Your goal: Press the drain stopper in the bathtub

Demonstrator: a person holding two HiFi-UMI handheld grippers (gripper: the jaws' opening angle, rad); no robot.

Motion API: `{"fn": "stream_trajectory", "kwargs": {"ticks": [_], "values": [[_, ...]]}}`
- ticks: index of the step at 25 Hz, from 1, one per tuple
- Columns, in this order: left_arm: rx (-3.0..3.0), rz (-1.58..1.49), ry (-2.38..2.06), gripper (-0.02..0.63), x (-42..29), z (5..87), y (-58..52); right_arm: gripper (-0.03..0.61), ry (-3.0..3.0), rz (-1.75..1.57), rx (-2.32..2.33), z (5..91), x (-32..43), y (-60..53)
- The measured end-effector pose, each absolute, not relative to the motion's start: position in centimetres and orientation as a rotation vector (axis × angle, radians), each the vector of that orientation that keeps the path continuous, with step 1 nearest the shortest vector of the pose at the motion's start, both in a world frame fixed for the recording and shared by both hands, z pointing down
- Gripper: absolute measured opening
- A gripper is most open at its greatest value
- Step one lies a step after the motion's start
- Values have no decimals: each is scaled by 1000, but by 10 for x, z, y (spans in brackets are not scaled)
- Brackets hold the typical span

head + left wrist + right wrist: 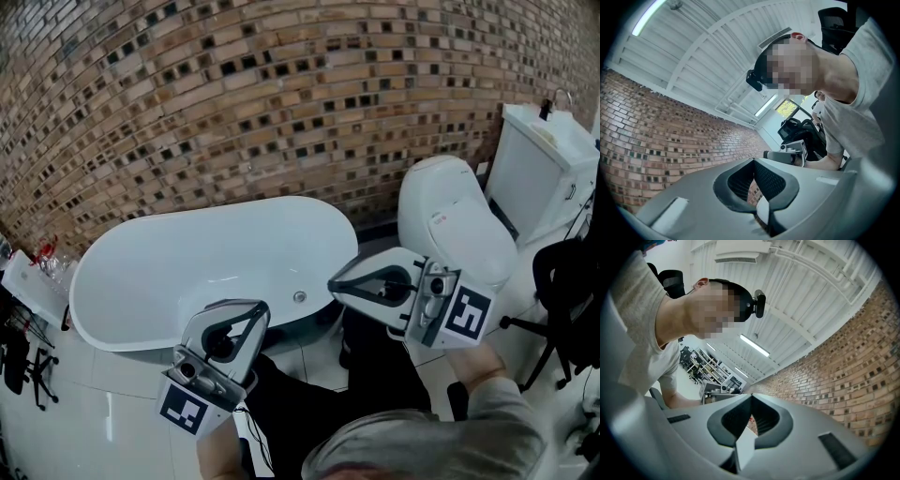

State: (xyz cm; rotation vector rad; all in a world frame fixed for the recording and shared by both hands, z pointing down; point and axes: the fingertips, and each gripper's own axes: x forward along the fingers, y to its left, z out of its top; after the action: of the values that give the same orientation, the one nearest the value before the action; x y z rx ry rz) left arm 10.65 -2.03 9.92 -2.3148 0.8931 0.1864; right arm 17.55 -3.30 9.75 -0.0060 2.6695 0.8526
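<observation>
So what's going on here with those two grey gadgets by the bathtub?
A person holds a two-jaw gripper in each hand beside a white bathtub. The left gripper and the right gripper both have their jaws shut with nothing between them, and both are outside the tub. The drain stopper at the bottom of the tub has not been touched yet.

One bathtub (pixel 178 272) (with one drain stopper (pixel 299 296)), one toilet (pixel 450 225), two grippers (pixel 262 307) (pixel 332 282).
</observation>
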Motion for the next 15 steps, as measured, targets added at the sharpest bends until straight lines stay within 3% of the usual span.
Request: {"fn": "stream_trajectory", "kwargs": {"ticks": [15], "values": [[-2324, 179, 879, -8, 113, 102, -22, 2, 2671, 865, -8, 102, 180, -34]]}}
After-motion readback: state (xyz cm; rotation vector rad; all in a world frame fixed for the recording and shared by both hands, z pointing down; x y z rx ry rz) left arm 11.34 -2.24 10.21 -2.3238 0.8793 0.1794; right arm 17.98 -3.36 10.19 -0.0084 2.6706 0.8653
